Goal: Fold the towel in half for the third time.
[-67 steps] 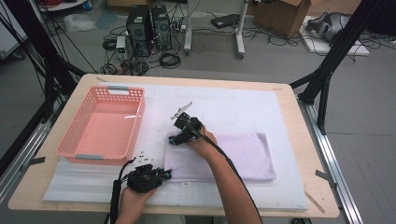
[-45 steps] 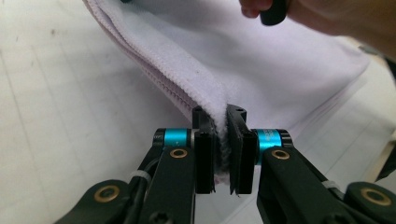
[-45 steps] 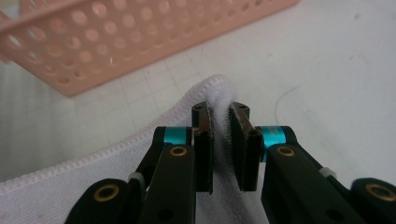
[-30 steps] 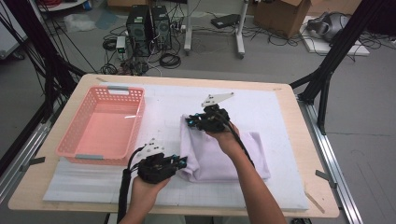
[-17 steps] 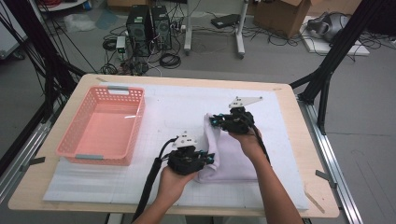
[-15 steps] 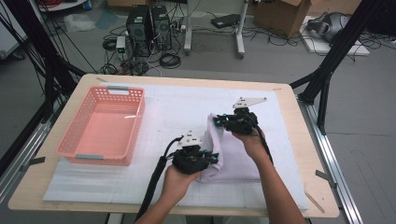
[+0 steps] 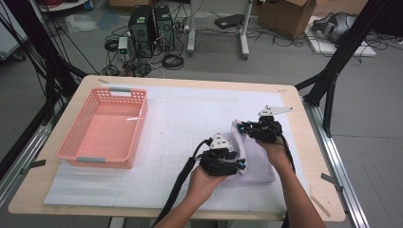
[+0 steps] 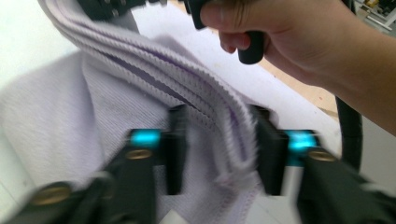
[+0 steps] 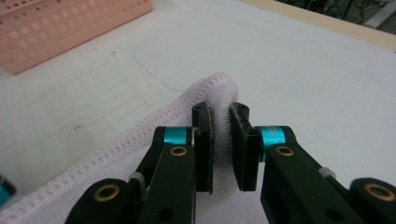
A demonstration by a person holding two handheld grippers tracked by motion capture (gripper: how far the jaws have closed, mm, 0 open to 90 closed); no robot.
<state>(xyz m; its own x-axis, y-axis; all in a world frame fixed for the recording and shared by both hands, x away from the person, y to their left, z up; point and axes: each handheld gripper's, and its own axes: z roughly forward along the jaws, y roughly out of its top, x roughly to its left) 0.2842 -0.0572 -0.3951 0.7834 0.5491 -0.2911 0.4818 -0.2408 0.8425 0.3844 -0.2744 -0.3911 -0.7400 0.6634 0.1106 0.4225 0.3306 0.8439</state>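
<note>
A pale lavender towel (image 7: 260, 164) lies folded on the right part of the white mat. My right gripper (image 7: 243, 127) is shut on its far raised corner; in the right gripper view the pads (image 9: 220, 126) pinch the ribbed hem of the towel (image 9: 140, 135). My left gripper (image 7: 240, 164) sits at the towel's near left edge. Its jaws have just been opening: in the left gripper view they (image 8: 217, 140) stand apart with the stacked towel layers (image 8: 93, 116) loose between them. The other hand is seen farther off, on its gripper's handle (image 8: 252, 44).
A pink plastic basket (image 7: 95, 161) stands at the left of the mat, also seen in the right gripper view as the basket (image 9: 70, 23). The white grid mat (image 7: 190, 118) covers most of the wooden table (image 7: 304, 142), whose right edge is close to the towel.
Both hands have carried the towel's edge to the right across the table, folding it over. The left gripper's jaws have opened around the towel edge; the right gripper still holds its corner.
</note>
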